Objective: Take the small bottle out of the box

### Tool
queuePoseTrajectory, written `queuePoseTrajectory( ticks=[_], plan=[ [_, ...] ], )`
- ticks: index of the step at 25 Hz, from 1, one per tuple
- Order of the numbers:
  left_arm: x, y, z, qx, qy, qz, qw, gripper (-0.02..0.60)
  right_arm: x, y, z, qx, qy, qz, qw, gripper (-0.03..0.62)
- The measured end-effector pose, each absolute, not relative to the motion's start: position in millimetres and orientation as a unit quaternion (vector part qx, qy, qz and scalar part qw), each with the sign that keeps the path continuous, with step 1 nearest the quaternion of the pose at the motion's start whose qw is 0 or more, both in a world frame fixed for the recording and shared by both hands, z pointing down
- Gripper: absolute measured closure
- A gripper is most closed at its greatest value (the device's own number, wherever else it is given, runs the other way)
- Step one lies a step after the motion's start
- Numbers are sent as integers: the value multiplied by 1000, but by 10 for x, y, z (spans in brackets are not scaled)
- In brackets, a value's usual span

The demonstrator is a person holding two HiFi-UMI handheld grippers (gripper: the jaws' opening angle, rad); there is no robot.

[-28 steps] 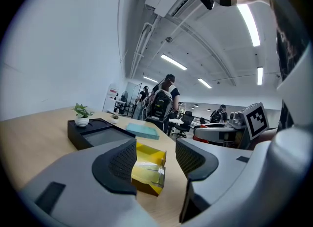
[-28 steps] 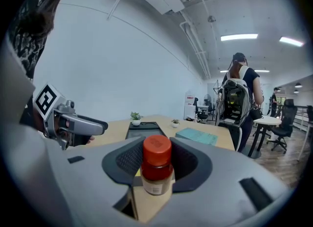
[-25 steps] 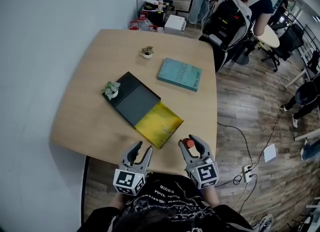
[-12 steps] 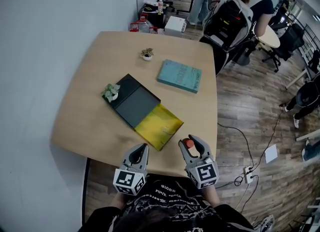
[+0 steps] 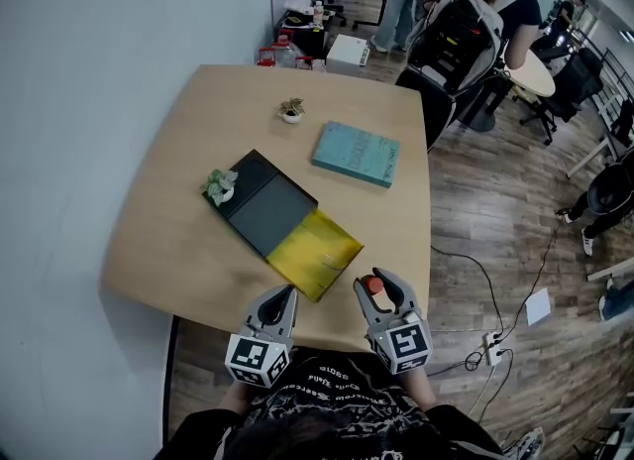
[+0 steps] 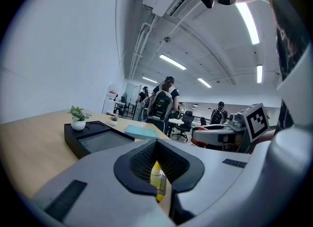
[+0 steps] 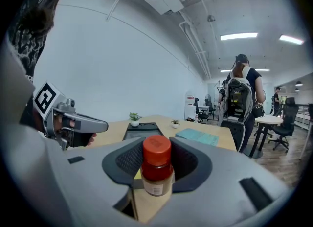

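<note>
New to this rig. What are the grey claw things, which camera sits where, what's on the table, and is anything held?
There is no robot here. A person holds a two-jaw gripper in each hand, and the cubes with square markers are part of the grippers. The top-down picture comes from a camera on the person's head. The other two pictures come from cameras riding on each gripper, looking along its jaws.

On the table lies a black box with a yellow flap folded out toward the person. A potted plant sits at the box's far end. Beyond it are a second plant and a teal book.

The left gripper is shut and empty. The right gripper is shut on a small bottle with a red cap, which is already out of the box.
</note>
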State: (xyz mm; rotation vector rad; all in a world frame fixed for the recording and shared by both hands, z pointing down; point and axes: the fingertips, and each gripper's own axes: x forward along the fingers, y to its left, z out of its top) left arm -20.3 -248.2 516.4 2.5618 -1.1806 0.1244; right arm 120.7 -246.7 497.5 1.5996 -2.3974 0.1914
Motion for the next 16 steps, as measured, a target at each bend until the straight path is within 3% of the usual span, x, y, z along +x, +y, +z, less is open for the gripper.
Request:
queuePoseTrajectory(
  ticks=[16],
  plan=[
    [-221,-2500,5186,897,-411,49,154,577,1160,-2461,5007,552,-822,67,127,441]
  ],
)
